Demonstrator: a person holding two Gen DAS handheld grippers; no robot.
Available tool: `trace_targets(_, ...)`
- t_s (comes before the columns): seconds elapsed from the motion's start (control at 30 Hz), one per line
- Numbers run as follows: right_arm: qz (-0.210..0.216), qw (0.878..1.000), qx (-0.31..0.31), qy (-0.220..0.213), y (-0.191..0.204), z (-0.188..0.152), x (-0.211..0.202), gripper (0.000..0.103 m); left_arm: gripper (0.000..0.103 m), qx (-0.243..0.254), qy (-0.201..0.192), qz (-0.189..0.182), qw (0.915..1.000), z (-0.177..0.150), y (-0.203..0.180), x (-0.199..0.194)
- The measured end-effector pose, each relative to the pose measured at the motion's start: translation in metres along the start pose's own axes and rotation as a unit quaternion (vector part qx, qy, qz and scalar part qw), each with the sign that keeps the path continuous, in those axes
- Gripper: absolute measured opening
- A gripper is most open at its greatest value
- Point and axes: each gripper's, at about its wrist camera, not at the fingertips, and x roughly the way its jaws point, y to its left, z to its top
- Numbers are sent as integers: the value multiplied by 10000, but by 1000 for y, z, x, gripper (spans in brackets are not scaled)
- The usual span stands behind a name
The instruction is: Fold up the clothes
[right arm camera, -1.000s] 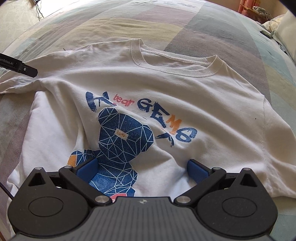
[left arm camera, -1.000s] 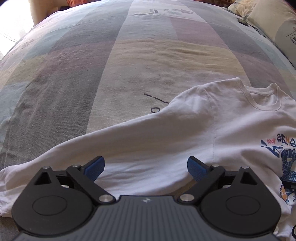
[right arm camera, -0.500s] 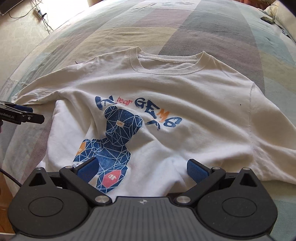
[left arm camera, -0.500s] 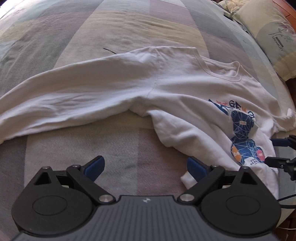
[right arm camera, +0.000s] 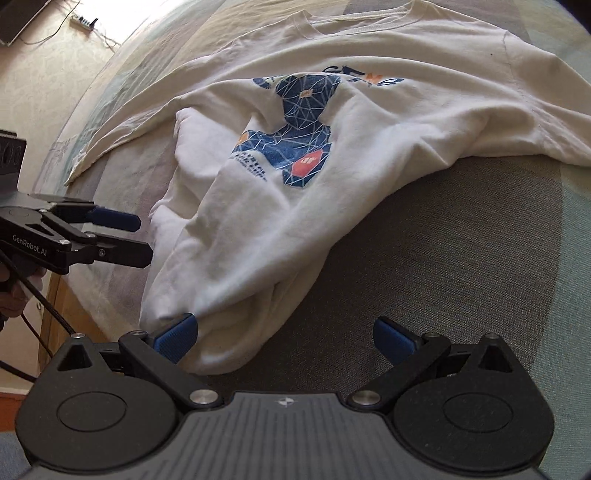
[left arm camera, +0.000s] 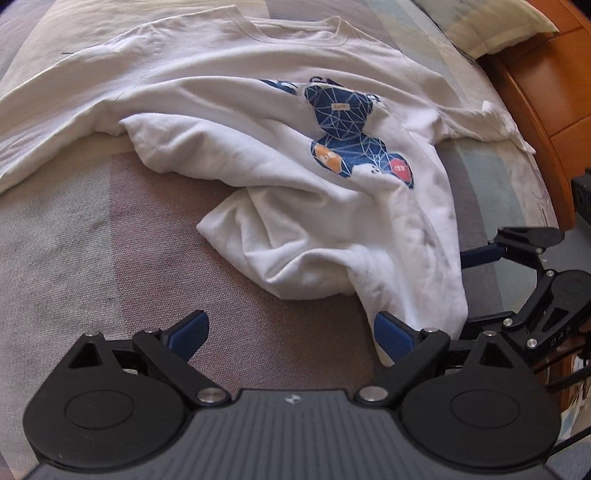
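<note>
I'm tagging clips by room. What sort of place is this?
Most likely a bedroom: a white shirt lies on a bed's striped cover, with a pillow by the wooden frame.

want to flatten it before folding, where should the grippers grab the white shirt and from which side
Grip the bunched bottom hem of the white shirt, one corner per gripper, coming in low from the near bed edge. The hem lies heaped closest to both open grippers, the left gripper and right gripper, while the collar end lies flat farther up the bedspread. Pulling back should likely spread it.
</note>
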Motion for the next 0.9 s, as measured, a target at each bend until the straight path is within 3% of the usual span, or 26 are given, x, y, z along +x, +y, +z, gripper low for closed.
trace_targets(0.07,-180,9988,-428,122,12,-6,5,103,95,503,172,32,9986,-4,-7,4)
trace_targets(0.13,-372,9960,-781,218,23,-9,12,103,95,812,227,-187,9963,-3,-13,7)
trace_targets(0.33,-793,9842,-1563,249,49,-6,25,103,95,926,-5,-841,9921,23,-21,15)
trace_targets(0.63,-1069,9867,-1220,123,32,-12,0,103,95,1073,-616,-1395,9825,79,-32,3)
trace_targets(0.77,-959,9886,-1133,251,30,-21,-5,103,95,986,-754,-1504,9808,106,-35,4)
trace_targets(0.9,-546,9903,-1228,357,43,-24,0,103,95,837,-847,-1606,9798,134,-37,6)
